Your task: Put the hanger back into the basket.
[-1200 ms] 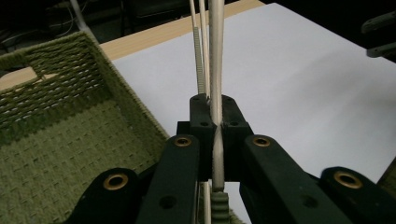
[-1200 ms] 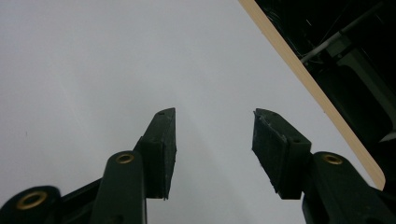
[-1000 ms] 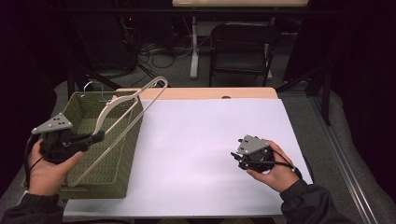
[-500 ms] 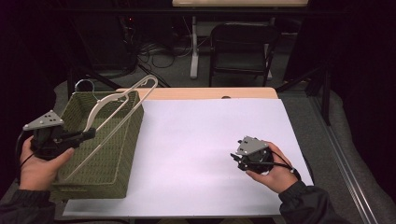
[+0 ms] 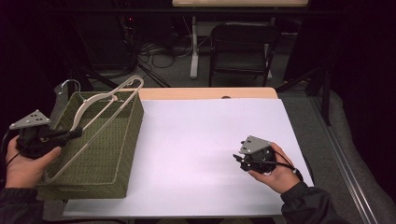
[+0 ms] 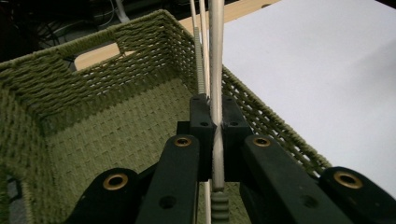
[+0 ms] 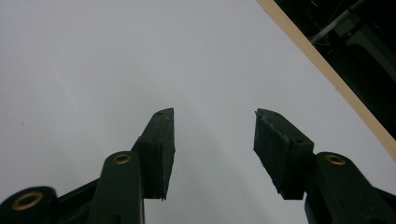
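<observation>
Over on the left our left gripper [image 5: 70,134] is clamped tight on the pale hanger [image 5: 100,109], which leans slanted across the green woven basket [image 5: 114,154]. Off to the right, our right gripper [image 7: 214,140] hangs over the white tabletop [image 5: 205,135], jaws partway apart, just been opening, nothing between them.

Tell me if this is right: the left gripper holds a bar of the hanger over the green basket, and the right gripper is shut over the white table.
Not quite. The left gripper does clamp the hanger bar over the green basket, but the right gripper is open, jaws apart with nothing between them, above the white table. The right gripper view shows it.
</observation>
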